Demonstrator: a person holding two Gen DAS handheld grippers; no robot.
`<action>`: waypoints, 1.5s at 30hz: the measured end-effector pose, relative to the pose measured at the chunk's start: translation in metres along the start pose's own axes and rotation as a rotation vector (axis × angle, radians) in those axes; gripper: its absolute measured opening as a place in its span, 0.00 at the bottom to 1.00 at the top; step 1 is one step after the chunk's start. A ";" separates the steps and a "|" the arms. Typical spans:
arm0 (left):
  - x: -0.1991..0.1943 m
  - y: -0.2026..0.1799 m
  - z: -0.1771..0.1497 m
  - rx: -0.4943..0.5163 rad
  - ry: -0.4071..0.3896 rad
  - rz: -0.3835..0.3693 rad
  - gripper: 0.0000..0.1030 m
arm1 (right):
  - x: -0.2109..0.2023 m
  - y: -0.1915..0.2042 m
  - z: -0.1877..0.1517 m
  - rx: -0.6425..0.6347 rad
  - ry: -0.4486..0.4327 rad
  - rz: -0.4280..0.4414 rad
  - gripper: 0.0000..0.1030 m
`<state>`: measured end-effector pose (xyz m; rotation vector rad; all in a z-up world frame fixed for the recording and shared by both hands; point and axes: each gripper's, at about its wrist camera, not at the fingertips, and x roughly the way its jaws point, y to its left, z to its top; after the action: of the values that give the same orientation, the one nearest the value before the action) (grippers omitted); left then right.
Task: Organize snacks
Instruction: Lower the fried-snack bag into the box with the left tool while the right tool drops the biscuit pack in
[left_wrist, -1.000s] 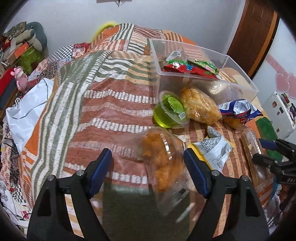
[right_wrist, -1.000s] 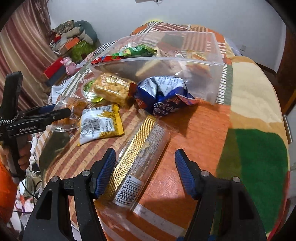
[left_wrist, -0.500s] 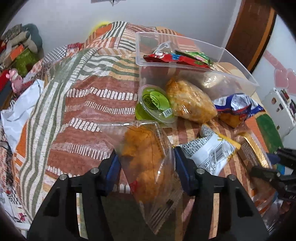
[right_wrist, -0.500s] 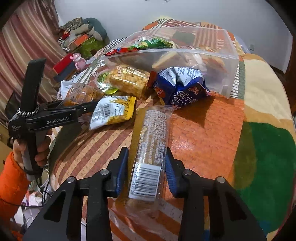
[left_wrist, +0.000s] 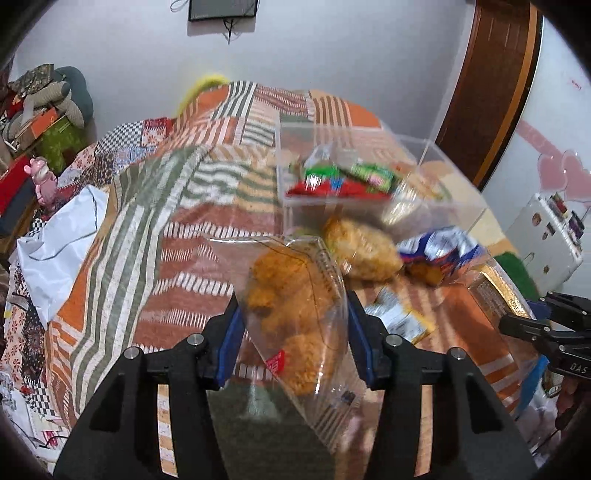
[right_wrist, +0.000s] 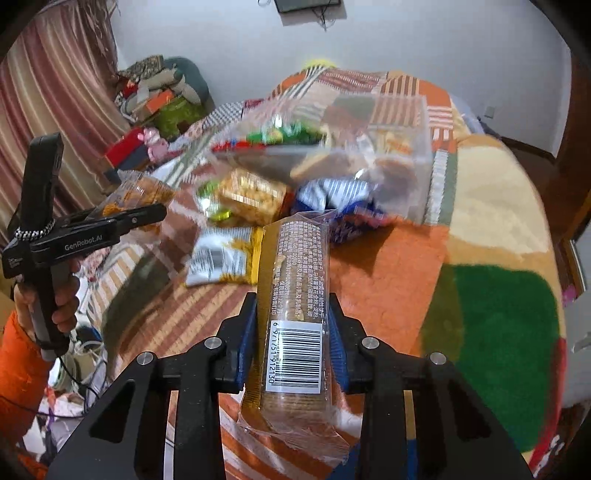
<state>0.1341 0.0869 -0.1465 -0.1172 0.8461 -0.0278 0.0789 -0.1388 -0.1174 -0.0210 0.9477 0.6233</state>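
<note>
My left gripper (left_wrist: 293, 311) has a clear bag of orange fried snacks (left_wrist: 284, 291) between its blue pads. The jaws are closing and press on the bag, which hangs above the quilt. My right gripper (right_wrist: 292, 310) is shut on a long clear pack of round biscuits (right_wrist: 295, 266) with a barcode label, also lifted off the bed. A clear plastic bin (left_wrist: 454, 173) with red and green packets inside stands beyond them. In the right wrist view the left gripper (right_wrist: 159, 214) shows at the left, held by a hand in an orange sleeve.
On the patchwork quilt (left_wrist: 184, 229) before the bin lie a yellow puffed-snack bag (left_wrist: 362, 251), a blue bag (left_wrist: 439, 251) and a white-and-yellow packet (right_wrist: 221, 258). White cloth (left_wrist: 59, 243) and clutter sit at the bed's left edge. A small white cabinet (left_wrist: 546, 236) stands right.
Both grippers went from wide open to shut on their packs. The orange snack bag and the biscuit pack have both risen off the quilt.
</note>
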 end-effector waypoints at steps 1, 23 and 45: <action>-0.004 -0.001 0.005 0.001 -0.015 -0.005 0.50 | -0.005 -0.001 0.004 0.001 -0.020 -0.002 0.31; -0.015 -0.031 0.105 0.042 -0.194 -0.021 0.50 | -0.036 -0.026 0.101 0.049 -0.312 -0.043 0.31; 0.088 -0.029 0.123 0.016 -0.037 -0.004 0.51 | 0.059 -0.051 0.136 0.091 -0.157 -0.101 0.31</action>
<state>0.2849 0.0633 -0.1285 -0.1044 0.8084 -0.0362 0.2319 -0.1141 -0.0936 0.0603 0.8172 0.4812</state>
